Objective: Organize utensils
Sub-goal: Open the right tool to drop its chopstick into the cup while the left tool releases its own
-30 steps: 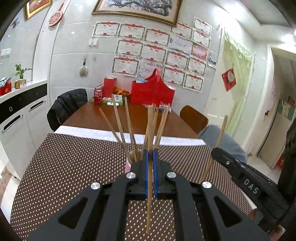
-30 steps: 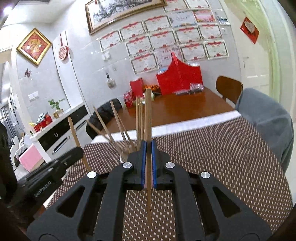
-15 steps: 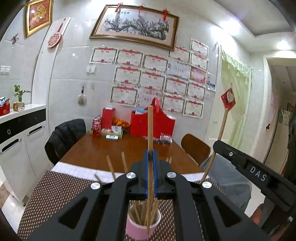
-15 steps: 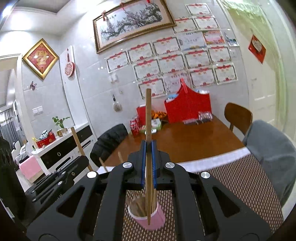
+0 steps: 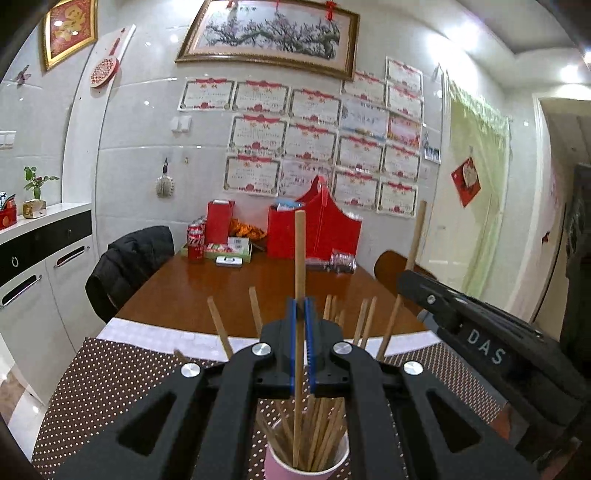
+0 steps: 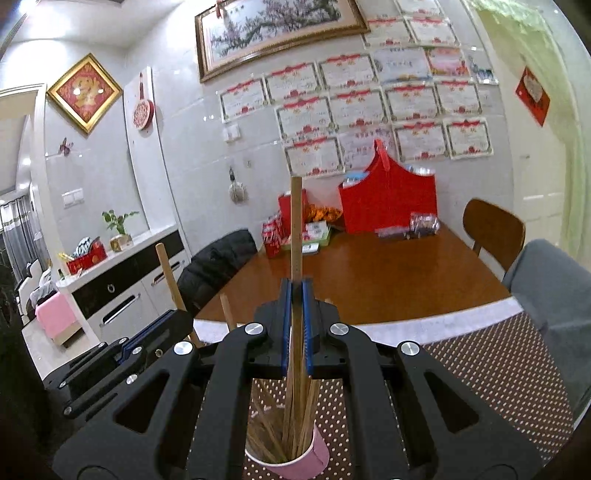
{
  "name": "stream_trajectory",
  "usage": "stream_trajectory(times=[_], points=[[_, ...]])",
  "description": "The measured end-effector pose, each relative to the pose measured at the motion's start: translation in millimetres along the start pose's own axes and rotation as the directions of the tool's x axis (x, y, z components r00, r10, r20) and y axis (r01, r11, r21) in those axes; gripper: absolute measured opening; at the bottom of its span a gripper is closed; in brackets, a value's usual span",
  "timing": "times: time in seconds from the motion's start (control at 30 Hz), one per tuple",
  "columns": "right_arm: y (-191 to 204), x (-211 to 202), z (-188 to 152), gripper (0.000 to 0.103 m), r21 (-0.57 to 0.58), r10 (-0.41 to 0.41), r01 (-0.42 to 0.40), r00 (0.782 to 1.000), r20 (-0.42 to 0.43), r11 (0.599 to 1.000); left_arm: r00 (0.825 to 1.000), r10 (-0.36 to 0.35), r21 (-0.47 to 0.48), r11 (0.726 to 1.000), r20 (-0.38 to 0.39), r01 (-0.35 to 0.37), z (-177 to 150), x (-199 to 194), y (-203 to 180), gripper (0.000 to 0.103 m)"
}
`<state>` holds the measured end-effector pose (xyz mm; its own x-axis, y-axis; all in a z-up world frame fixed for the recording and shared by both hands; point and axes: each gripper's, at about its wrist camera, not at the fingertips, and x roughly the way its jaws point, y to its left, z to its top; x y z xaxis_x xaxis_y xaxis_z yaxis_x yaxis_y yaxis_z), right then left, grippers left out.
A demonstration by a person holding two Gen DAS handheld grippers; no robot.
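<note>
Since a second ago both grippers have risen and drawn back: the pink cup [image 5: 308, 461], then hidden behind the left gripper's body, now shows low in both wrist views, under the fingers, and the wall with the framed painting [image 5: 269, 33] fills more of each view.

The left gripper [image 5: 303, 306] has its blue pads closed together on a single wooden chopstick [image 5: 300, 254]. The stick stands nearly upright, its top reaching up in front of the red bag [image 5: 321, 229] at the table's far edge, its lower end down inside the cup among the other chopsticks [image 5: 325, 432].

The right gripper [image 6: 296, 288] is likewise clamped on one chopstick [image 6: 296, 229], upright, with its lower end in the same pink cup [image 6: 295, 458]. In the left wrist view the right gripper shows at the right side, its stick [image 5: 415, 236] slanting up past it.

The cup stands on the brown dotted mat [image 5: 110, 380] at the near end of the wooden table [image 5: 221, 291]. Loose chopsticks lean out of it in several directions. A soda can [image 5: 195, 243] and a small tray stand by the far edge, against the wall. A chair draped with a black jacket [image 5: 129, 258] is at the table's left edge.
</note>
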<state>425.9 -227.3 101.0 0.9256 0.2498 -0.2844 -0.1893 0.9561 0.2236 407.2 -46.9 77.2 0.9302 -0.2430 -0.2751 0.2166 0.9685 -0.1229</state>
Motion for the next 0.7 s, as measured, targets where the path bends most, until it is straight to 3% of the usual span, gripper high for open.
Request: stream_trajectory(times=[0.17,0.23,0.37,0.47,0.5,0.57,0.7], points=[[4.0,12.4,-27.0,0.006,-0.031,0.004,-0.007,0.996,-0.089,1.0,0.999,0.021,0.042,0.999,-0.035,-0.02,-21.9,5.7,4.7,0.005],[4.8,17.4,-39.9,0.006,-0.031,0.014,-0.019,0.99,-0.139,0.999,0.996,0.064,0.06,0.996,-0.055,-0.061,-32.5,8.6,7.6,0.006],[5.6,25.9,-61.9,0.006,-0.034,0.017,-0.025,0.975,-0.222,0.999,0.991,0.077,0.065,0.995,-0.111,-0.07,-50.6,13.2,12.9,0.006],[3.4,26.1,-74.3,0.006,-0.024,0.014,-0.021,0.966,-0.26,0.999,0.991,0.101,0.076,0.993,-0.09,-0.094,-60.7,5.4,15.9,0.007],[2.5,24.9,-77.6,0.007,-0.023,0.011,-0.017,0.963,-0.269,1.0,0.99,0.102,0.079,0.992,-0.095,-0.095,-63.4,2.9,16.8,0.008],[1.0,20.7,-83.5,0.007,-0.014,0.013,-0.017,0.957,-0.291,1.0,0.989,0.092,0.076,0.994,-0.115,-0.084,-68.8,-2.9,19.5,0.023],[0.1,6.4,-91.0,0.007,-0.012,-0.003,-0.001,0.953,-0.302,1.0,0.989,0.11,0.094,0.99,-0.103,-0.101,-75.9,-18.1,19.7,0.023]])
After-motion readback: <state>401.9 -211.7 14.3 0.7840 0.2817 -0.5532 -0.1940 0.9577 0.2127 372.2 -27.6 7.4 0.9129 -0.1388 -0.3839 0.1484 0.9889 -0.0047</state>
